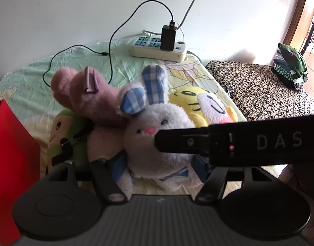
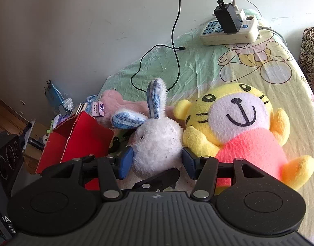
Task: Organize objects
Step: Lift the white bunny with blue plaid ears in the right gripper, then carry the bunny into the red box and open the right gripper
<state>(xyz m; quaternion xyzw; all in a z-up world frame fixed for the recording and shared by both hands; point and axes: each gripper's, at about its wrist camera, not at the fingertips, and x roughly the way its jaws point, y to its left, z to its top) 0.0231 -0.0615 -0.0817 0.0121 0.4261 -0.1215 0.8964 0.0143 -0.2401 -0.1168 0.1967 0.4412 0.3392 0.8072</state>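
Lying on the bed: a white rabbit, wedged between a pink plush and a yellow tiger, just beside a red box.

Gripped at both flanks by the right gripper, blue pads sunk into the fur. Probably taken at the body because the plaid ears would flop and slip.

Straddled lower down by the left gripper too, perhaps to steady the soft toy for a lift toward the box. Cannot tell whether squeezing or merely framing it: one pad half covered by the other tool's black finger crossing the left wrist view.

Rabbit's legs and underside hidden behind both tools. Green plush mostly buried under the pink one. Box interior out of sight, contents unknown. Pink toy's label too small to read.
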